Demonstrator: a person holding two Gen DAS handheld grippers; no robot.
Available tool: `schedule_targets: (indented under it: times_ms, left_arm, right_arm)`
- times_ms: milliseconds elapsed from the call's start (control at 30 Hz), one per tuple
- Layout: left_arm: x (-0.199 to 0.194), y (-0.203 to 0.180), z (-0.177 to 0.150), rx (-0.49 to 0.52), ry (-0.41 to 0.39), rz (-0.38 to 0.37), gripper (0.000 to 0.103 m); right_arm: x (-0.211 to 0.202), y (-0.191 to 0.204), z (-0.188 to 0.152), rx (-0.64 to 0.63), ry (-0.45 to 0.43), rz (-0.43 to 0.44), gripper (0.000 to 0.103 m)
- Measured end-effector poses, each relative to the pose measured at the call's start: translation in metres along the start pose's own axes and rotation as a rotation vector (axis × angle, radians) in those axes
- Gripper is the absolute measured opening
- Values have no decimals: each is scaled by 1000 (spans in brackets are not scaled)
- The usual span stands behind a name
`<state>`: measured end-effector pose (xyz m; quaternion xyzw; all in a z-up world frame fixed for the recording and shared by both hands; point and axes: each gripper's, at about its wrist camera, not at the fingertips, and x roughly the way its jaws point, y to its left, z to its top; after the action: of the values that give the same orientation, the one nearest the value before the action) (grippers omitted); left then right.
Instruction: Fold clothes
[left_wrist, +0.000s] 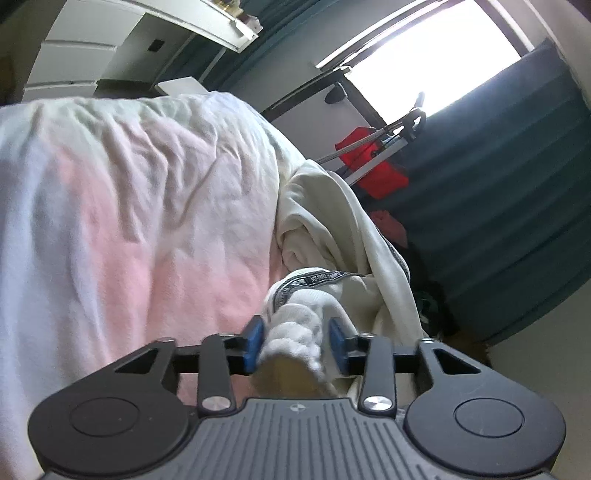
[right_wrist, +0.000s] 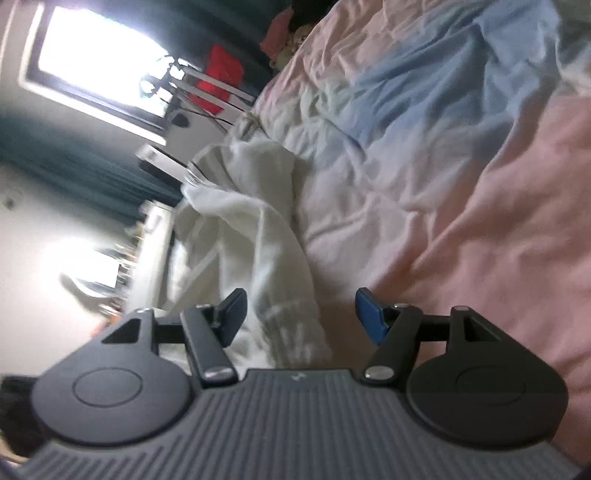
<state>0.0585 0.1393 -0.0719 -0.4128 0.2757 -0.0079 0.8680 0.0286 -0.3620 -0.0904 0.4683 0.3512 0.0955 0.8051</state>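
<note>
Left wrist: left tool (left_wrist: 295, 345) gripping cream garment (left_wrist: 332, 236) cuff, garment trailing forward, right tool (right_wrist: 301, 317) released.

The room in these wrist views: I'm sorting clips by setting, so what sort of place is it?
Most likely a bedroom: a bed with a rumpled pink and blue duvet, a window with dark teal curtains, and a cream garment lying on the bedding.
</note>
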Motion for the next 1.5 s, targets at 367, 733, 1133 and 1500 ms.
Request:
schedule_targets:
  times_ms: [367,733,1133,1500]
  left_arm:
    - [19,5,-16,27,-5,156,71]
    - [29,0,2,25,2,153,16]
    - [-12,-60,178,268,-182,221,13]
    - [45,45,301,291,-203,482,15]
  right_arm:
    - [35,12,1,-103,30,26,61]
    - [37,5,-12,-84,63,15,25]
    - [101,109,-116,-19,191,243,21]
    - [287,217,-206,-111,466,325,22]
